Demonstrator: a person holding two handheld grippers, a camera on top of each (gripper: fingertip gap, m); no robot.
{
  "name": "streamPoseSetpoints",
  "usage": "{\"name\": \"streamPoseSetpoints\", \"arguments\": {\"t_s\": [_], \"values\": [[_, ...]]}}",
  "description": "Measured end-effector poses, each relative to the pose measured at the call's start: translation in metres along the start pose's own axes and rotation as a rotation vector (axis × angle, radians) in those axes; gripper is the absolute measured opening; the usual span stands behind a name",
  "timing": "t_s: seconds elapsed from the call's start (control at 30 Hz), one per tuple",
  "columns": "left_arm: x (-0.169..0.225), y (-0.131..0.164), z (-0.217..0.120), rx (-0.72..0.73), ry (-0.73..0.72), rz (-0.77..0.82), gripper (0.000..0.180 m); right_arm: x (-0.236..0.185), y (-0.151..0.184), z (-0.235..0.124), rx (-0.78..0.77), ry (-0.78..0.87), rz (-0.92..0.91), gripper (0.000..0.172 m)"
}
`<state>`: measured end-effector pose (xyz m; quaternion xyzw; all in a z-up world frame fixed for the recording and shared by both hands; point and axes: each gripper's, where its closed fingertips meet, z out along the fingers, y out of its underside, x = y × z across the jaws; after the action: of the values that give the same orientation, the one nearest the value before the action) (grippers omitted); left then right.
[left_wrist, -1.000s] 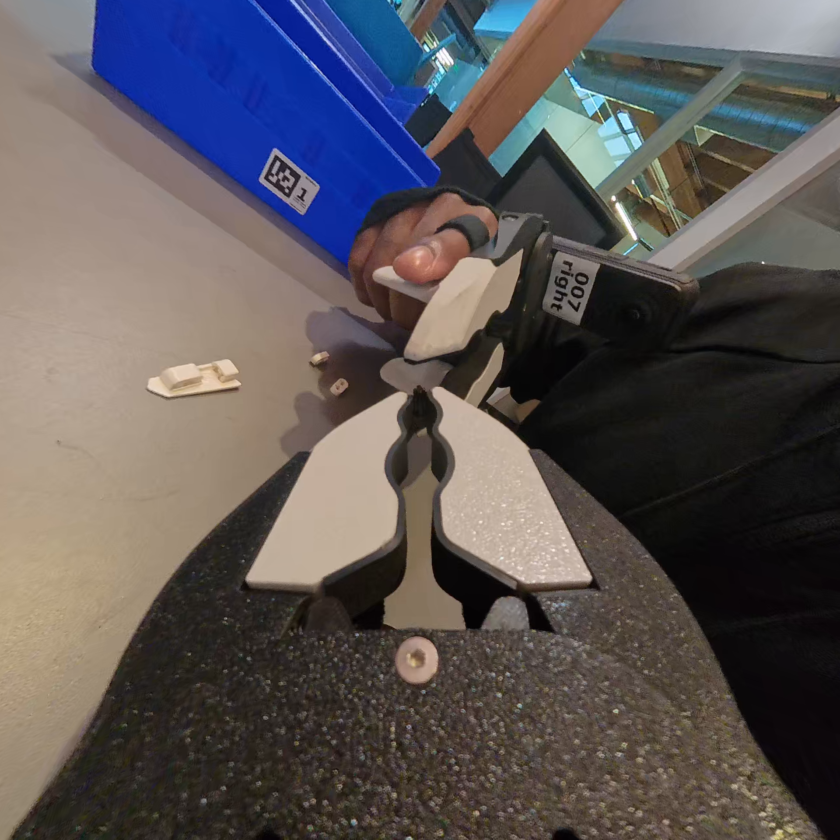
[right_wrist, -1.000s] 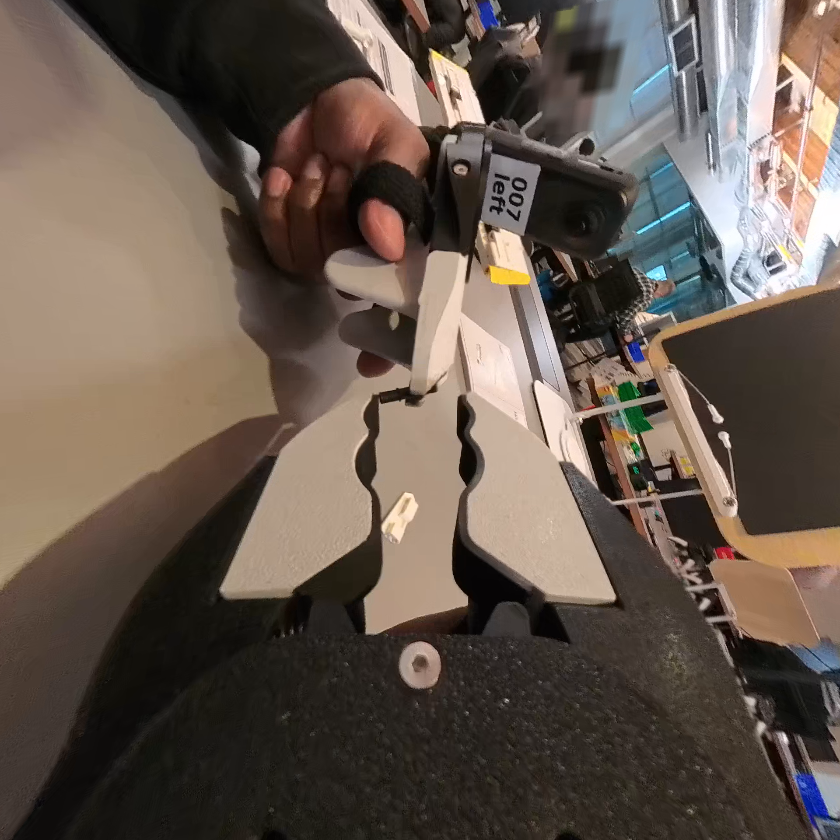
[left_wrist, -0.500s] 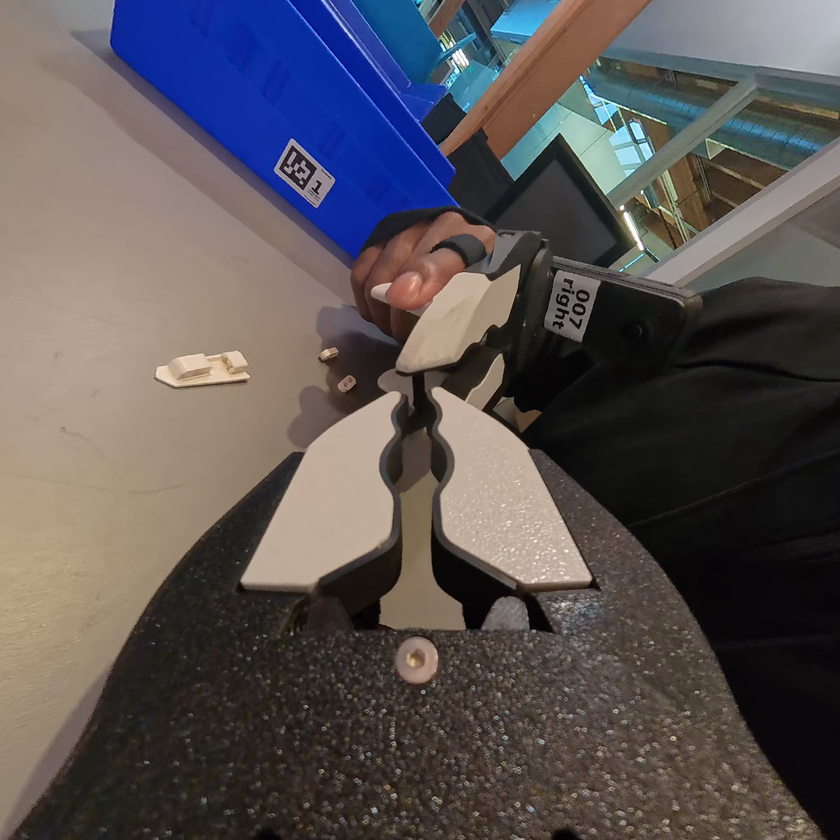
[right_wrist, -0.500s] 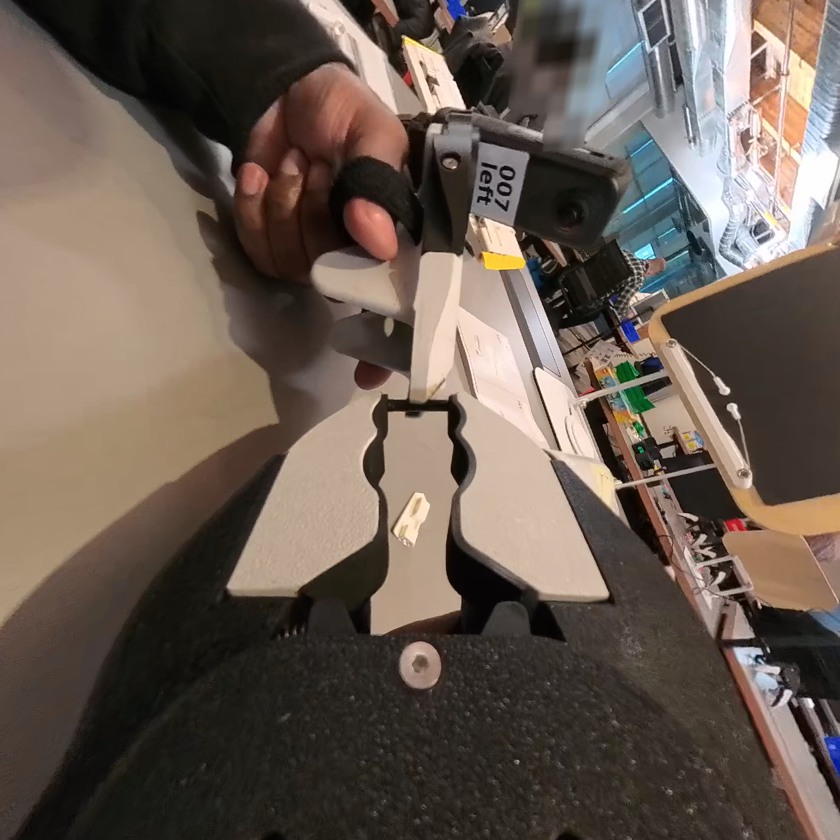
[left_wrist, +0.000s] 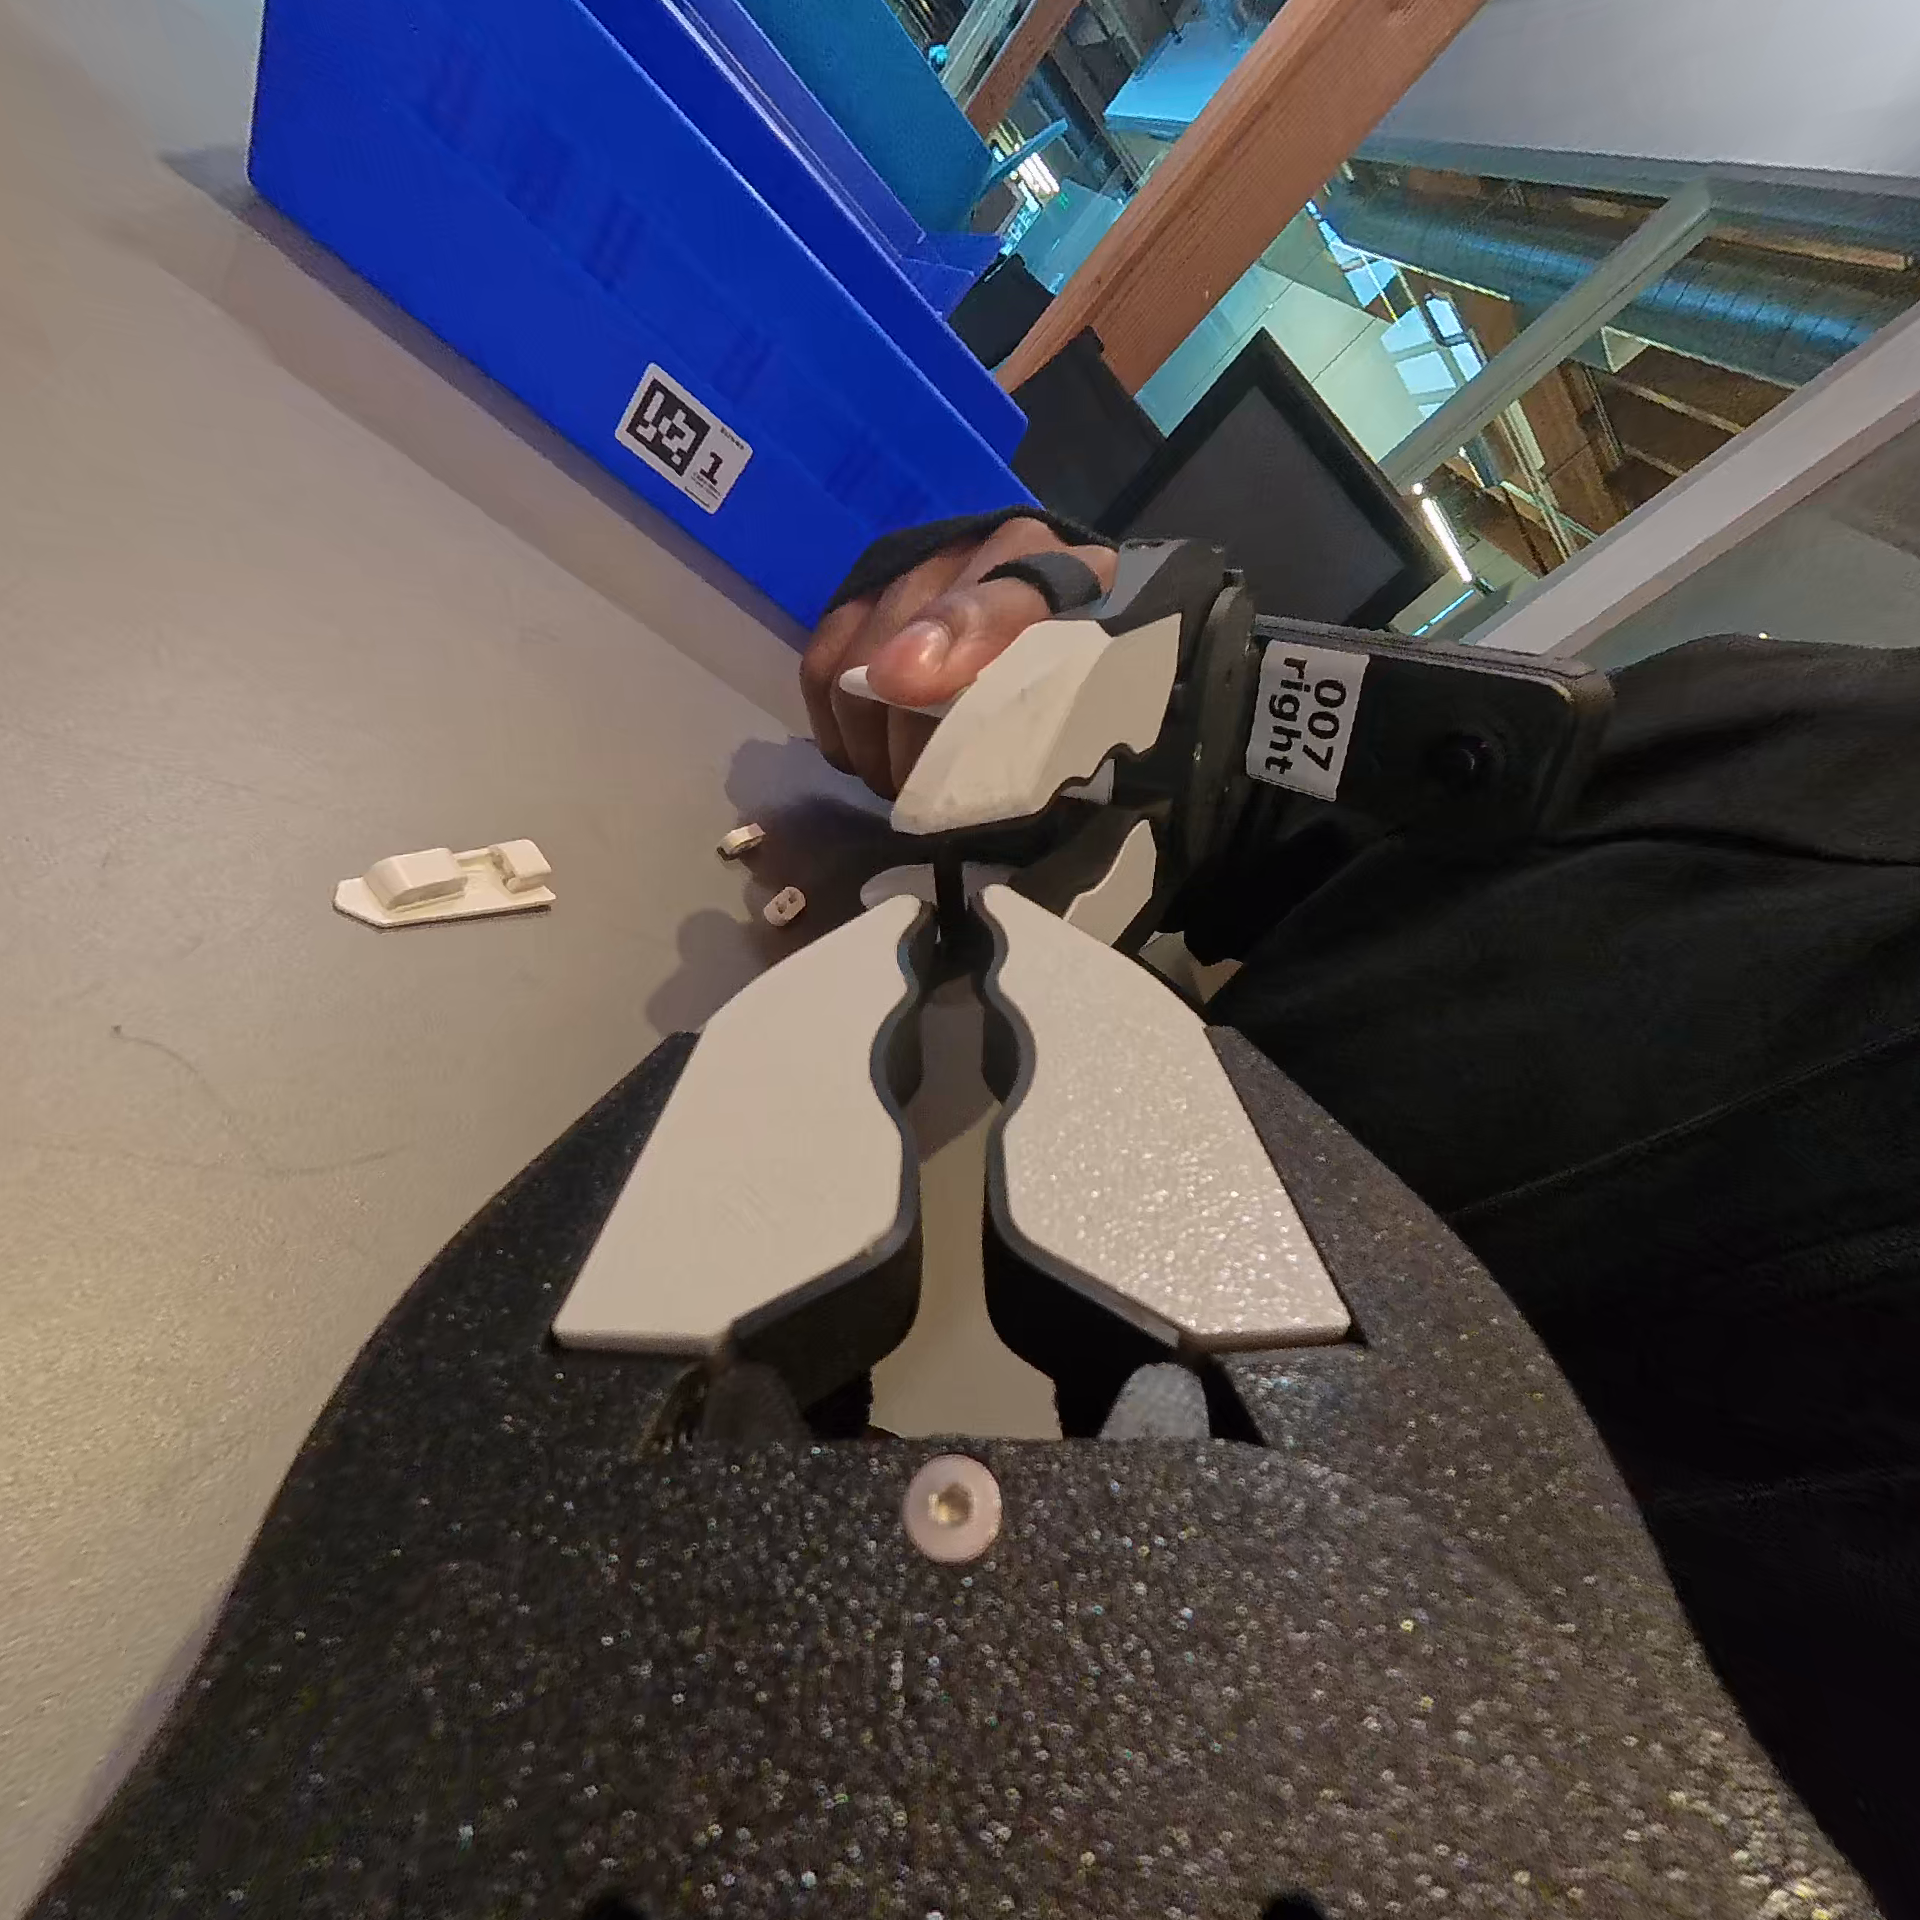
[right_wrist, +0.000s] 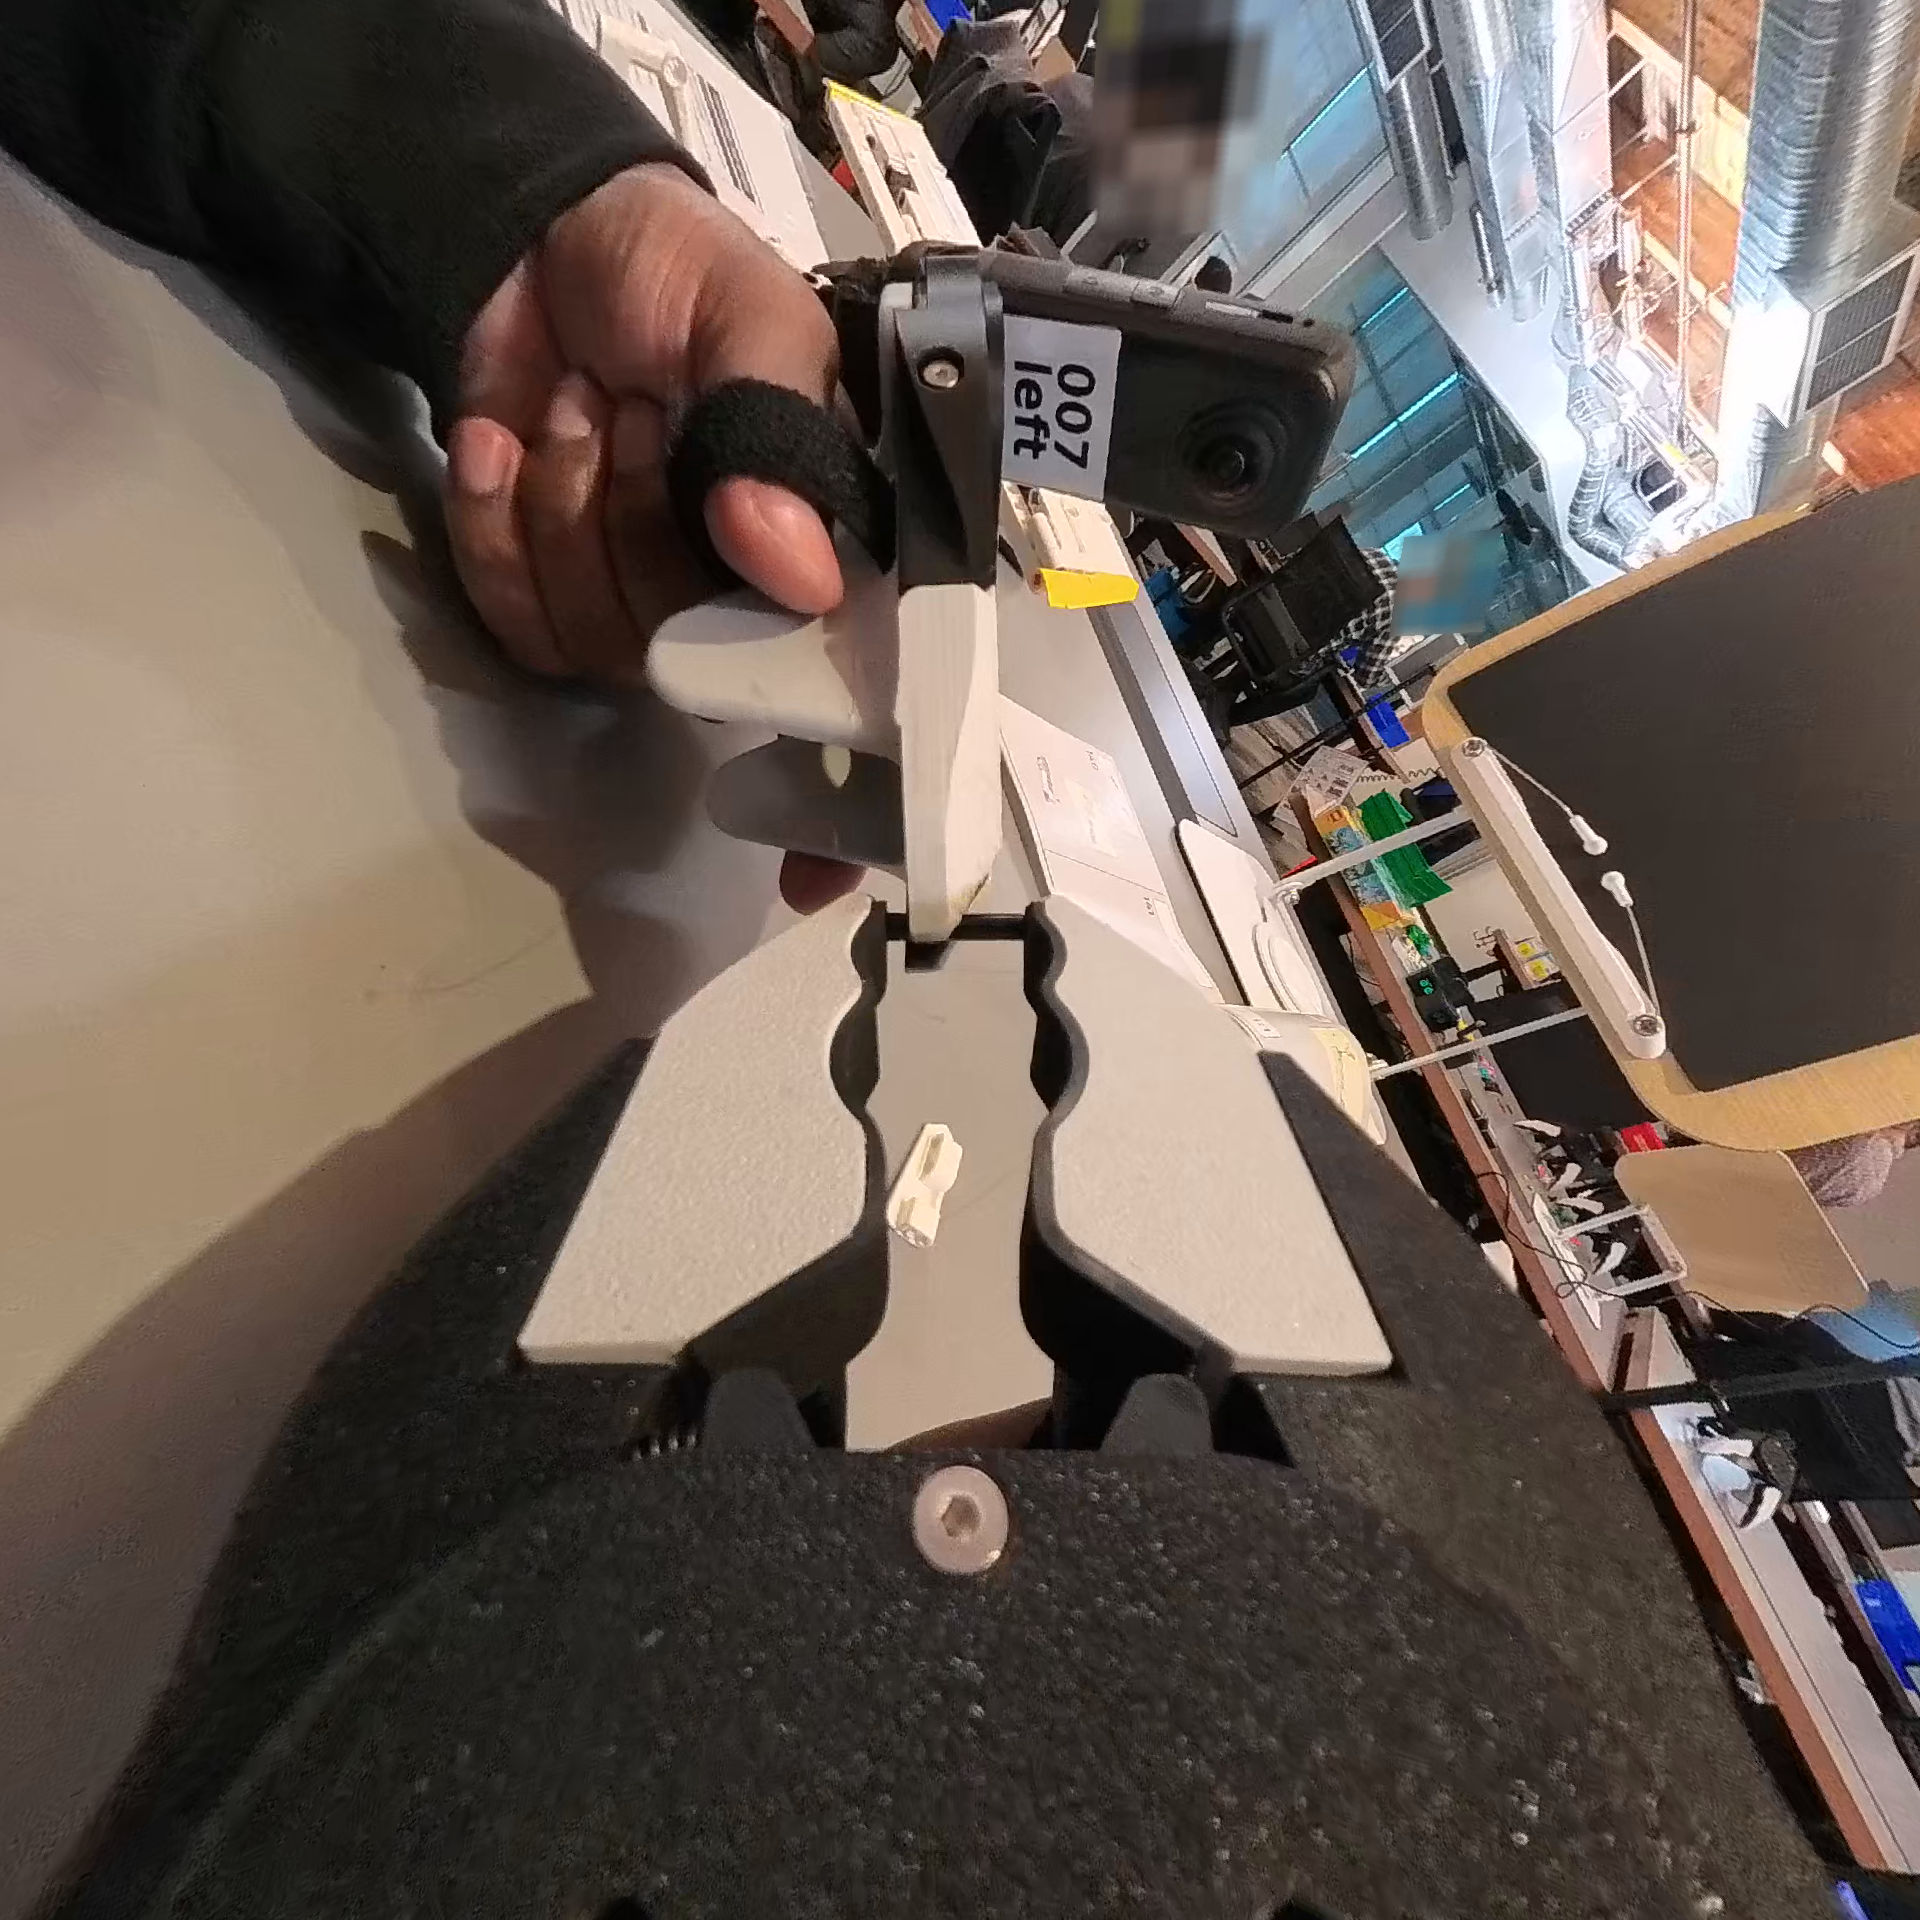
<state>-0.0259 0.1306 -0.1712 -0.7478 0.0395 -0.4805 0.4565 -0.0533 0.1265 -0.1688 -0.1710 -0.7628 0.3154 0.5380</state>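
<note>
A thin black pin (left_wrist: 951, 902) is clenched crosswise by the left gripper (left_wrist: 954, 914), while its two ends are pressed between the fingertips of the right gripper (right_wrist: 956, 925), above the table (left_wrist: 208, 727). A small white clip (right_wrist: 923, 1184) lies beneath the right gripper. Farther off, two tiny white pieces (left_wrist: 781, 906) and a flat white latch part (left_wrist: 445, 883) lie on the matte grey surface. A blue plastic bin (left_wrist: 582, 260) stands toward the far edge; its contents cannot be seen.

Blue bin (left_wrist: 582, 260) cropped at top edge
</note>
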Motion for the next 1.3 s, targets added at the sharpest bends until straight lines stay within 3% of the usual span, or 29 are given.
{"name": "streamPoseSetpoints", "arguments": {"t_s": [0.17, 0.4, 0.57, 0.83, 1.07, 1.3], "values": [[-0.005, -0.004, 0.000, 0.030, -0.069, 0.049, 0.005, 0.002, 0.007, -0.004, -0.054, -0.020, 0.060, 0.026], [-0.016, 0.001, 0.000, -0.021, -0.199, 0.168, 0.005, 0.001, 0.064, -0.052, -0.401, -0.053, 0.388, 0.025], [-0.015, 0.014, 0.009, -0.105, -0.225, 0.230, 0.005, -0.013, 0.097, -0.066, -0.596, -0.066, 0.476, 0.015], [-0.019, 0.020, 0.011, -0.145, -0.253, 0.216, 0.005, -0.025, 0.106, -0.056, -0.595, -0.165, 0.564, 0.011], [-0.022, 0.023, 0.012, -0.166, -0.281, 0.221, 0.005, -0.023, 0.096, -0.052, -0.566, -0.178, 0.689, 0.013], [-0.022, 0.024, 0.012, -0.169, -0.279, 0.214, 0.005, -0.026, 0.104, -0.044, -0.640, -0.130, 0.753, 0.009]]}}
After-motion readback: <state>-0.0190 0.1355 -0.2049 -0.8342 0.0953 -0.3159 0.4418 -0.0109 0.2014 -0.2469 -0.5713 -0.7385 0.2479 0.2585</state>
